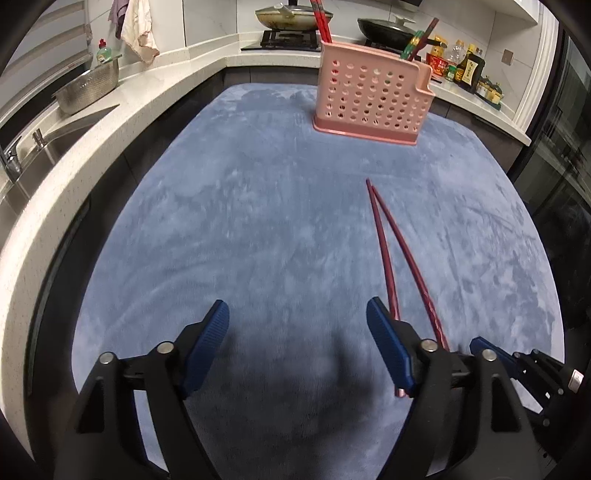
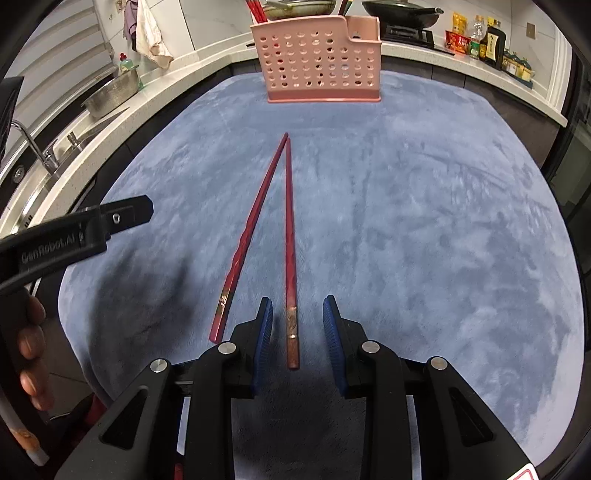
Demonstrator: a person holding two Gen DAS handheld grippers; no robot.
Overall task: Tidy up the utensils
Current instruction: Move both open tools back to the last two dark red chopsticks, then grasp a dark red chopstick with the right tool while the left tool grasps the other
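A: Nearest the right wrist camera is the right hand-held gripper [image 2: 297,314], its blue pads standing apart. What lies between them?

B: The thick butt end of one red chopstick [image 2: 290,258], flat on the blue cloth of the table [image 2: 424,221]. The pads do not touch it. The second chopstick [image 2: 247,243] lies just left of the left pad, outside the gap.

A: And the left hand-held gripper [image 1: 297,314]?

B: Its pads stand wide apart with only cloth and its own shadow between them. In its own view the right finger covers the near ends of both chopsticks, so their butts are hidden there.

A: Which way do the sticks run?

B: Long axis near to far. The butts are spread apart at the near side; the thin tips almost meet at the far end, pointing toward the pink holder [image 2: 321,62].

A: What about the holder?

B: It stands upright at the far edge of the cloth, well apart from the tips. More red chopsticks [image 1: 322,20] stick up from it, their tops cut off by the frame. Through the holes the contents are hard to make out.

A: Anything at the edges?

B: Fingers of a hand [image 2: 33,354] on the left grip, partly cut off.
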